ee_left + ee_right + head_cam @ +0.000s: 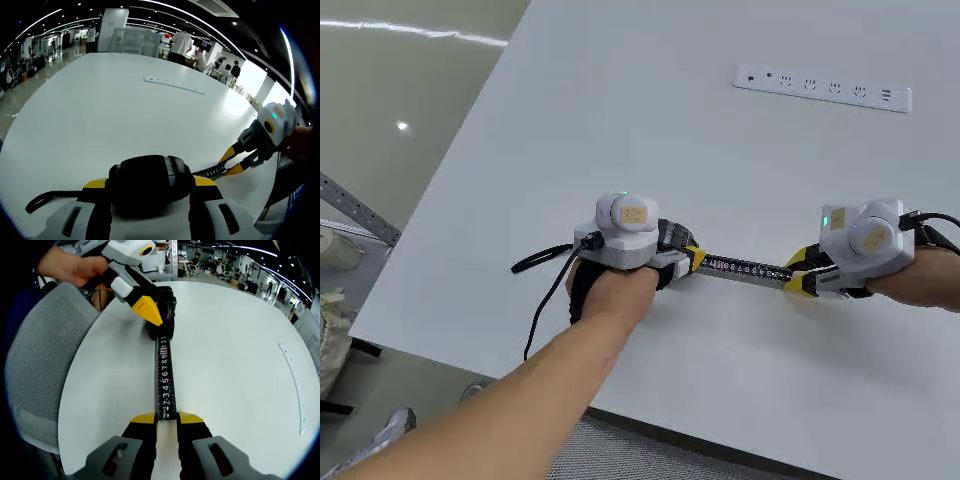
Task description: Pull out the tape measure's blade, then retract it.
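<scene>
I have the white table (620, 150) spread out ahead of both sets of jaws. In the right gripper view a grey mesh chair (40, 365) sits off to the left of my right jaws, past the table's edge. A white power strip (823, 88) lies flat on the table, well beyond both grippers and apart from them.

My left gripper (685, 258) is clamped on the tape measure (150, 185). The black body sits squarely between the two yellow-tipped jaws, one jaw against each flank. It is low over the tabletop, though I cannot tell whether it touches.

My right gripper (166, 417) pinches the free end of the blade (164, 375), jaws closed tight with the tip between them. From there the blade runs straight ahead, numbers facing up, to the tape measure in the left jaws.

A black strap (45, 200) trails from the tape measure onto the table, left of my left jaws.
</scene>
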